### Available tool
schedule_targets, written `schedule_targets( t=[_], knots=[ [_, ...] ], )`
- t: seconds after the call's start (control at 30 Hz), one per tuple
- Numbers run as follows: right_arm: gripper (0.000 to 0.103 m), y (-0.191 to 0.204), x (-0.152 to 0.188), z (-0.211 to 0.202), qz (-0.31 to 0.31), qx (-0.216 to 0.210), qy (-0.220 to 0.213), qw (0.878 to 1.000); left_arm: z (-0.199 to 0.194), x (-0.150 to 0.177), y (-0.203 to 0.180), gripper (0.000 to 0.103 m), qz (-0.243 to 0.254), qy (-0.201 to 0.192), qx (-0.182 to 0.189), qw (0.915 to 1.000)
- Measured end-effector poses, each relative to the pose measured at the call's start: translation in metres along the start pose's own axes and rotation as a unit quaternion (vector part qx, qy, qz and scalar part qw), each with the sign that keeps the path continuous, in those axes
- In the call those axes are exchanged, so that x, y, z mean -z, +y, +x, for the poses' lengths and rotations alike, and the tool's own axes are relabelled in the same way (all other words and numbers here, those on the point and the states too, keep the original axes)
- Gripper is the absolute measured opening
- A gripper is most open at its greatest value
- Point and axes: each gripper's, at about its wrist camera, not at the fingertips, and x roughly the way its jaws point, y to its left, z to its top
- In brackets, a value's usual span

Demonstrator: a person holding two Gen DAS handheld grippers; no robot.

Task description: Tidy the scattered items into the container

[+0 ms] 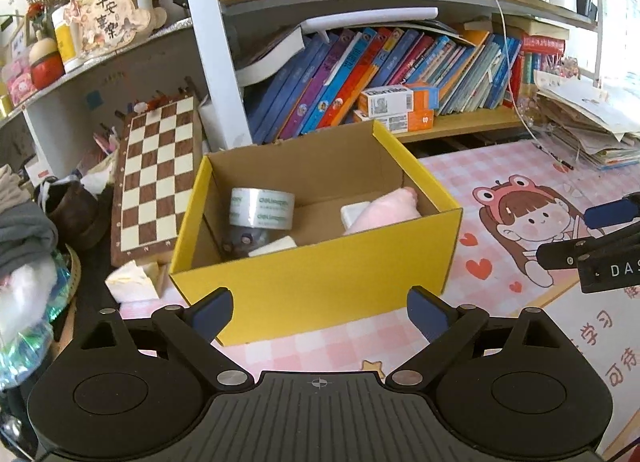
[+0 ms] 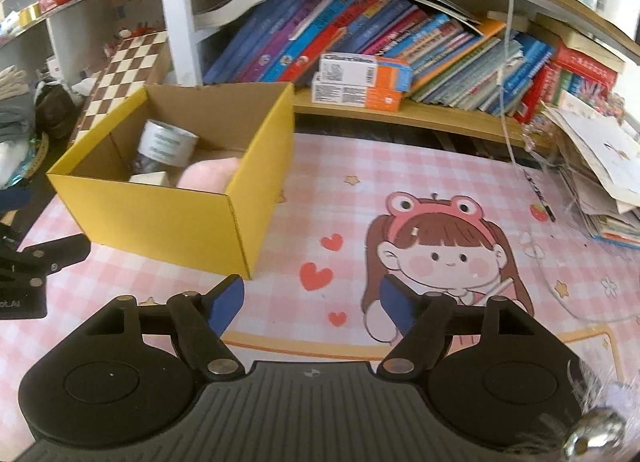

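A yellow cardboard box stands open on the pink desk mat. Inside it lie a roll of clear tape, a soft pink item and two white blocks. My left gripper hovers open just in front of the box's near wall, with nothing between its fingers. In the right wrist view the same box sits at the left, with the tape and the pink item in it. My right gripper is open and empty over the mat, right of the box.
A chessboard leans left of the box, with crumpled tissue at its foot. Books and two orange cartons fill the shelf behind. A paper pile and a pen lie at the right. A furry bell charm shows bottom right.
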Motion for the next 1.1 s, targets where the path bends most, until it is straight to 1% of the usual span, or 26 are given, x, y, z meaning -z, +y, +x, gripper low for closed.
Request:
schedule_targets(
  t=[0.2, 0.3, 0.53, 0.67, 1.1],
  knots=[
    [0.08, -0.006, 0.006, -0.002, 0.006, 0.014, -0.007, 1.0, -0.001, 0.0, -0.008, 0.096, -0.017, 0.007, -0.001, 0.9998],
    [0.084, -0.007, 0.008, -0.005, 0.011, 0.021, -0.013, 1.0, -0.002, 0.0, -0.01, 0.096, -0.036, 0.008, -0.001, 0.9993],
    [0.087, -0.012, 0.009, -0.005, 0.013, 0.027, -0.013, 0.999, 0.0, 0.0, -0.009, 0.096, -0.054, 0.01, -0.017, 0.9984],
    [0.09, -0.015, 0.011, -0.005, 0.017, 0.032, -0.01, 0.999, 0.002, 0.001, -0.012, 0.096, -0.059, 0.014, -0.02, 0.998],
    [0.092, -0.019, 0.02, -0.002, 0.02, 0.038, 0.003, 0.999, 0.01, 0.007, -0.033, 0.097, -0.054, 0.052, 0.008, 0.9971]
  ],
)
